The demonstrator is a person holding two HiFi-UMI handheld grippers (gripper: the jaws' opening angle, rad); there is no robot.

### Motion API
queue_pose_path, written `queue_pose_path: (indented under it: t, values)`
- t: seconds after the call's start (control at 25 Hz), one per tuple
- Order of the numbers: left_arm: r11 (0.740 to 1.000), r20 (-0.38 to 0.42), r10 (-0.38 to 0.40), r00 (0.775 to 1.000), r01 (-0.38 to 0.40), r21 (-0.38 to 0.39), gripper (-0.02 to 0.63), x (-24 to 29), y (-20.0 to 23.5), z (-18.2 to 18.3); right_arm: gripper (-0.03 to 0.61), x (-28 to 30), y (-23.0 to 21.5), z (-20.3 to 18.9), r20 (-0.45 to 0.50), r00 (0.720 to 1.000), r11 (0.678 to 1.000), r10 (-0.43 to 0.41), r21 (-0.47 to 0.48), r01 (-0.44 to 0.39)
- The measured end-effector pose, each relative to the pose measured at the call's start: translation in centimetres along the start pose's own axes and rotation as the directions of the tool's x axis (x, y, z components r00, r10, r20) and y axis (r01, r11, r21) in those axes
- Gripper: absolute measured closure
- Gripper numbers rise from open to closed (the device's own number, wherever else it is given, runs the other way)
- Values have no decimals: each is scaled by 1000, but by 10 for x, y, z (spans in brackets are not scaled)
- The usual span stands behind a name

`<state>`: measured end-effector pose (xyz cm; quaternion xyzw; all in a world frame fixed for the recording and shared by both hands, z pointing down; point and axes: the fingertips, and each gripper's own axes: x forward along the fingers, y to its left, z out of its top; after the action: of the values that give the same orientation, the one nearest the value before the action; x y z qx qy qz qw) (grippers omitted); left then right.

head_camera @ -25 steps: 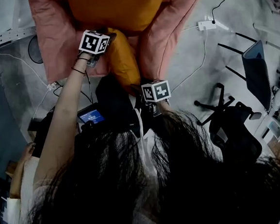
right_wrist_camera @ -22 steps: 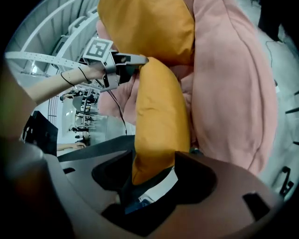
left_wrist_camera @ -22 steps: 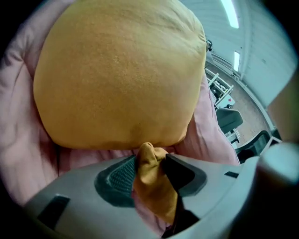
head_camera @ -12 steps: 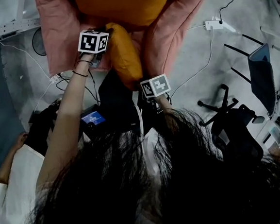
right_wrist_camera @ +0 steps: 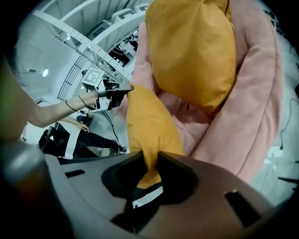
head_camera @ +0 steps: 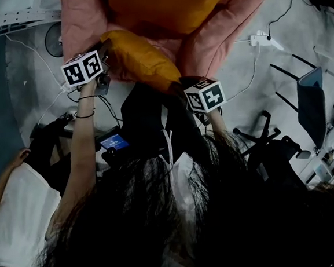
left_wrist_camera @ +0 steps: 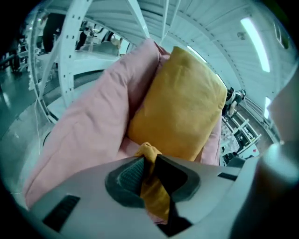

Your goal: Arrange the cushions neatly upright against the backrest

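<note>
No words, brands or numbers can be read. The 2 marker cubes (head_camera: 83, 69) (head_camera: 205, 95) carry only black-and-white square patterns, not letters. A small lit screen (head_camera: 114, 141) glows blue in the head view, but its content is too small to read. A white tag (right_wrist_camera: 147, 196) at the edge of the small orange cushion (right_wrist_camera: 149, 126) shows no legible print.

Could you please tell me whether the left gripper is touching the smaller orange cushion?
Touching. The left gripper view shows the left gripper, jaws closing, pinching a corner of the smaller orange cushion between them.
</note>
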<state>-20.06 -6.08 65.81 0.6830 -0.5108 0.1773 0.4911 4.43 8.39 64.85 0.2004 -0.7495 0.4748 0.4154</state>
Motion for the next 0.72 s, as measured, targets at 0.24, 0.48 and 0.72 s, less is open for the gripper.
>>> queue_pose_path:
  t: [0.24, 0.48, 0.72]
  values:
    - [997, 43, 51, 998, -48, -60, 529, -12, 28, 32, 488, 6, -17, 59, 10, 1000, 999, 23, -30, -22]
    - [995, -53, 80, 995, -83, -59, 529, 39, 41, 39, 488, 27, -78, 86, -85, 994, 998, -61, -15, 60]
    - [995, -73, 97, 993, -98, -15, 528, 78, 43, 65, 491, 32, -124, 123, -72, 977, 979, -203, -43, 200]
